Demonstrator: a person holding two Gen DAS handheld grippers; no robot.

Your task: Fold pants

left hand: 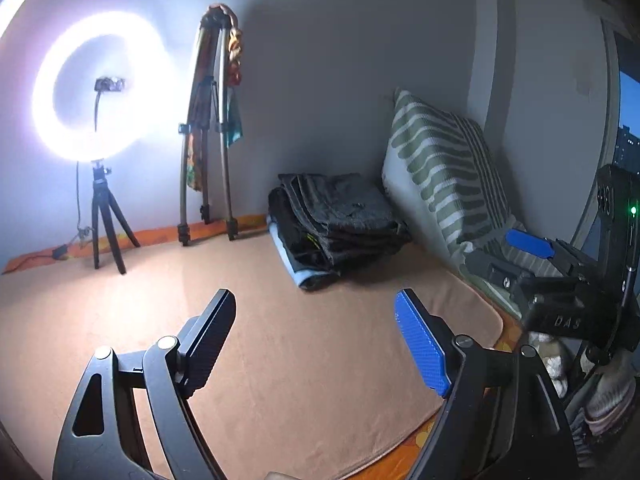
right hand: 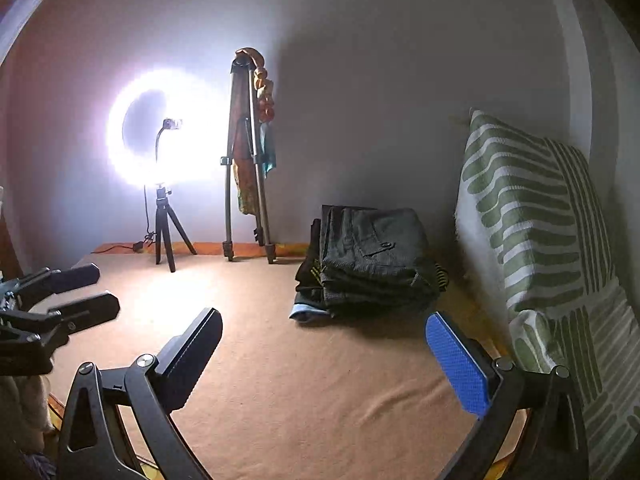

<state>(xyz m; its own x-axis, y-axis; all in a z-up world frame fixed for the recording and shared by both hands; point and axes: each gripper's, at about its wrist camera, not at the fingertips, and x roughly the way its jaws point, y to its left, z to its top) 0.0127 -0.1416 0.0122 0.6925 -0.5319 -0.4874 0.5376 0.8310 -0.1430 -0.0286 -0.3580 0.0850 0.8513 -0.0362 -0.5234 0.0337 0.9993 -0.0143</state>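
Observation:
A stack of folded dark pants (left hand: 336,224) lies on the tan bed cover (left hand: 280,360) near the wall, beside a pillow. It also shows in the right wrist view (right hand: 372,264). My left gripper (left hand: 316,340) is open and empty, held above the cover in front of the stack. My right gripper (right hand: 324,356) is open and empty, also short of the stack. The right gripper shows at the right edge of the left wrist view (left hand: 516,256). The left gripper shows at the left edge of the right wrist view (right hand: 90,290).
A lit ring light on a small tripod (left hand: 100,92) stands at the far left by the wall. A taller tripod with cloth hung on it (left hand: 212,128) stands next to it. A green-striped pillow (left hand: 440,172) leans against the wall on the right.

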